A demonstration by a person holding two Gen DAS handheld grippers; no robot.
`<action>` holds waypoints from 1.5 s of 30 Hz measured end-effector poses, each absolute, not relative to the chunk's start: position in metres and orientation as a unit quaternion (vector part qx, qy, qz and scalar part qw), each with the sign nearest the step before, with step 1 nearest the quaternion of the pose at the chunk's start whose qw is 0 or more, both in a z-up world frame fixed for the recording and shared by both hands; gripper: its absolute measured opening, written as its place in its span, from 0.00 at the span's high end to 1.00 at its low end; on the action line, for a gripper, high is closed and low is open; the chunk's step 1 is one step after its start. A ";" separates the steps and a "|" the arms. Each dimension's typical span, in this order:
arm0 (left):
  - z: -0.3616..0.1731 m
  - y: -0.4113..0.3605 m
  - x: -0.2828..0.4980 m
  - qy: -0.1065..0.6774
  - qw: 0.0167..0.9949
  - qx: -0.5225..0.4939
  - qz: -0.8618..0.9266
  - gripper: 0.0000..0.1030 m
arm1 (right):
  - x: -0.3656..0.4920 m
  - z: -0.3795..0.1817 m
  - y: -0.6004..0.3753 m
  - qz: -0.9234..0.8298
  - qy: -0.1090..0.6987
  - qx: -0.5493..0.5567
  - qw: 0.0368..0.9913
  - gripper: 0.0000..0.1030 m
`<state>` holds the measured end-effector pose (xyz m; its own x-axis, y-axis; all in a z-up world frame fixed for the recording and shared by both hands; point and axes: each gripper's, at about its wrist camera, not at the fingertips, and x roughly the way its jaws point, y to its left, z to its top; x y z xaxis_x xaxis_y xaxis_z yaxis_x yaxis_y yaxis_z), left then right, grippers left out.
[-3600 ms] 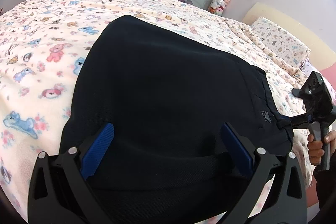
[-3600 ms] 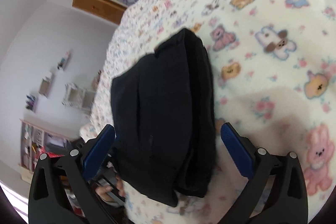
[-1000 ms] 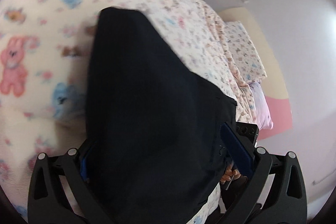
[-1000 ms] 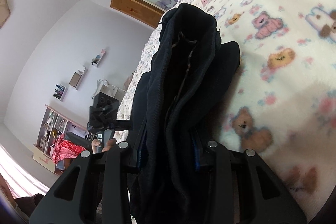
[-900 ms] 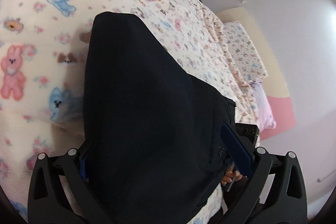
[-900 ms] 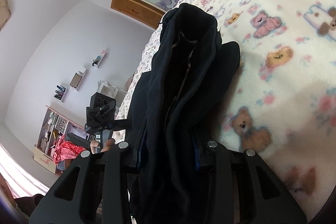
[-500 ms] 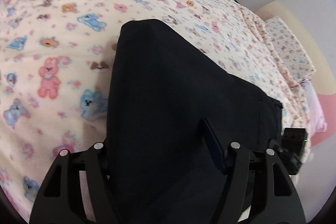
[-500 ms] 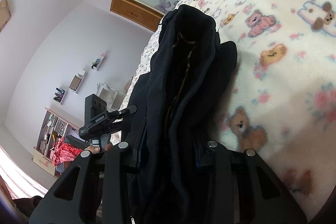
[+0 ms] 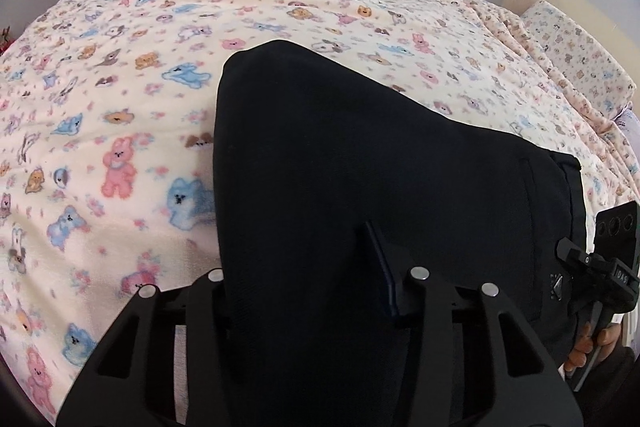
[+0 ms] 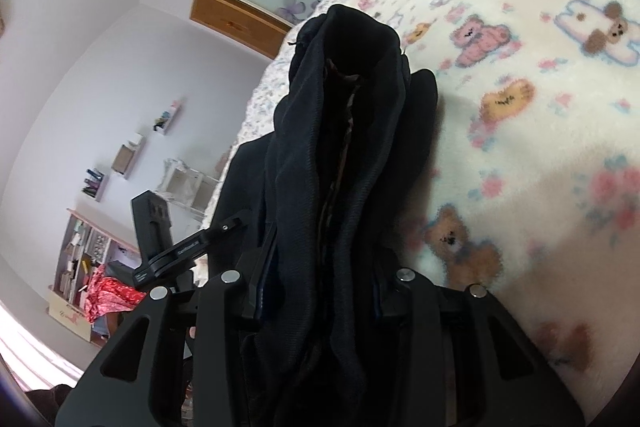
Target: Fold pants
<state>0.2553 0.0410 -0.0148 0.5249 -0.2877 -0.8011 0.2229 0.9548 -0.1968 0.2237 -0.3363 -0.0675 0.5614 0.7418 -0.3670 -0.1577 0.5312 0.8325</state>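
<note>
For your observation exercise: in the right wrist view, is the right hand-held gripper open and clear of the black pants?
No, the right hand-held gripper is shut on the bunched black pants, whose layers pass between its fingers above the patterned bedspread.

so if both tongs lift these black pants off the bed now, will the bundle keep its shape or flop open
The black pants will probably sag: the fabric drapes softly over the blanket. The thick stacked layers between the right tongs suggest moderate weight, so unclamped edges may slump. The knit looks unlikely to slip, and the left tongs also clamp it.
</note>
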 end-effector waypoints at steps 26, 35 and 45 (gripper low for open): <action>0.061 -0.012 0.292 0.386 0.897 -0.074 -0.201 0.87 | 0.279 -0.001 -0.393 0.268 0.291 0.435 0.809 0.68; -0.003 -0.041 0.344 0.430 0.889 -0.028 -0.155 0.74 | 0.293 -0.070 -0.417 0.176 0.331 0.450 0.811 0.68; 0.018 0.005 0.313 0.392 0.916 -0.036 -0.075 0.24 | 0.253 -0.028 -0.415 0.047 0.331 0.315 0.888 0.28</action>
